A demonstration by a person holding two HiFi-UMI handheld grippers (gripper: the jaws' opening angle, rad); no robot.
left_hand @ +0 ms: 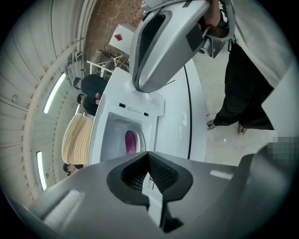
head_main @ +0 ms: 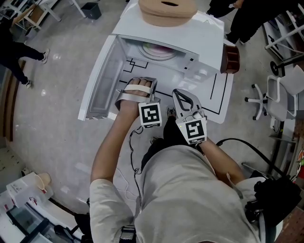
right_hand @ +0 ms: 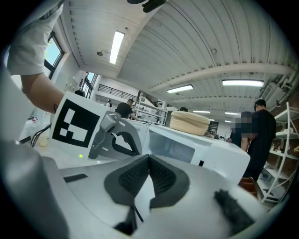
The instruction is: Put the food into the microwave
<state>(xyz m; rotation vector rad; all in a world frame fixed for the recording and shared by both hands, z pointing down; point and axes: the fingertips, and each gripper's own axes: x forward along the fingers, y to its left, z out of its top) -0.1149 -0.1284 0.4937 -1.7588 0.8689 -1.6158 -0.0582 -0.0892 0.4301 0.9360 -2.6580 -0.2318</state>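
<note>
The food [left_hand: 130, 142], a pink-purple mass on a plate [head_main: 164, 56], sits inside the microwave [head_main: 199, 35], straight ahead of the left gripper [head_main: 138, 81] and ahead and a little left of the right gripper [head_main: 178, 92]. The microwave's door [head_main: 100, 80] stands swung open, off to the left of the left gripper. Both grippers hover side by side just before the open cavity, near each other but apart, and neither touches the food or the plate. In the left gripper view the jaws are pressed together at the tips with nothing between them. The right gripper view shows the same: ribbed pads meeting, nothing held. The right gripper lies just to the right of the left one, and the left one's marker cube [right_hand: 77, 123] shows at the left of the right gripper view. On top of the microwave, above and beyond both tools, rests a tan woven disc [head_main: 167, 10]. Below the grippers is a white table [head_main: 216, 97] marked with black lines. Ahead and to the right of the right gripper, against the microwave's side, stands a brown box [head_main: 231, 59]. Farther to that gripper's right a person in dark clothes [right_hand: 259, 135] stands, and a white chair [head_main: 280, 97] sits on the floor well away from the table.
</note>
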